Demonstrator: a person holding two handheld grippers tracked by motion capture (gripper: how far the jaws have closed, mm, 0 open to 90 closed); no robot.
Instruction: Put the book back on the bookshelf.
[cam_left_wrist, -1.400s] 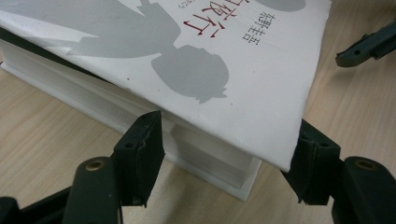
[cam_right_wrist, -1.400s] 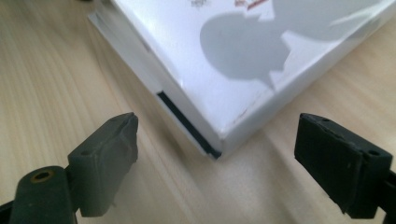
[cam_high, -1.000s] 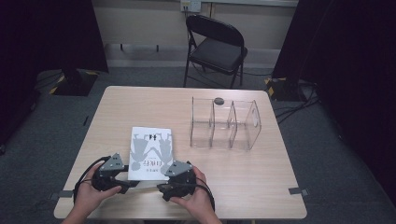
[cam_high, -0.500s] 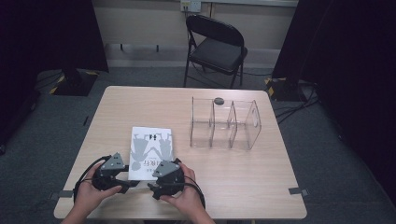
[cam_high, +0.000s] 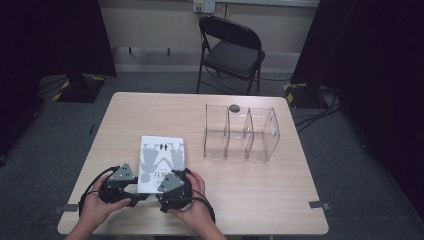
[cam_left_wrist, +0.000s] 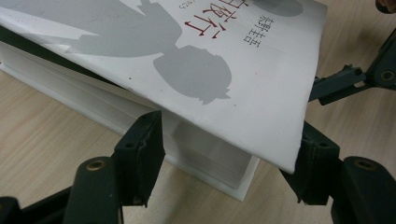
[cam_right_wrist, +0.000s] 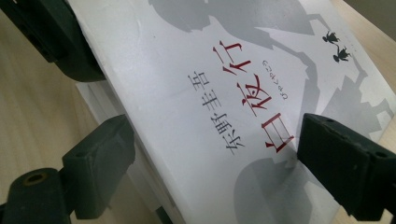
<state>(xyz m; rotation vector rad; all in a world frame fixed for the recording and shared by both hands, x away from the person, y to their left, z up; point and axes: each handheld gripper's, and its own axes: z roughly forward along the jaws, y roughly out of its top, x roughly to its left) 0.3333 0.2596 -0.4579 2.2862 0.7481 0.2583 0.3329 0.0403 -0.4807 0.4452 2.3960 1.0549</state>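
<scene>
A thick white book (cam_high: 161, 159) with grey silhouettes and red characters lies near the table's front left. My left gripper (cam_high: 137, 196) points right at the book's near left corner. In the left gripper view that corner (cam_left_wrist: 210, 84) sits between the jaws (cam_left_wrist: 226, 158): one pad presses the page block and the slightly lifted cover laps over the other. My right gripper (cam_high: 172, 182) is at the book's near edge. In the right gripper view its jaws (cam_right_wrist: 224, 163) stand wide, one beside the book's (cam_right_wrist: 187, 93) edge, one over the cover.
A clear acrylic organizer (cam_high: 241, 134) with several compartments stands right of the book, a small dark object (cam_high: 234, 107) at its back rim. A black folding chair (cam_high: 231, 50) stands beyond the table. The table's front edge (cam_high: 250, 233) runs just behind both hands.
My right gripper has slid left along the book's near edge, toward the left gripper. The left gripper and the book have stayed put.
</scene>
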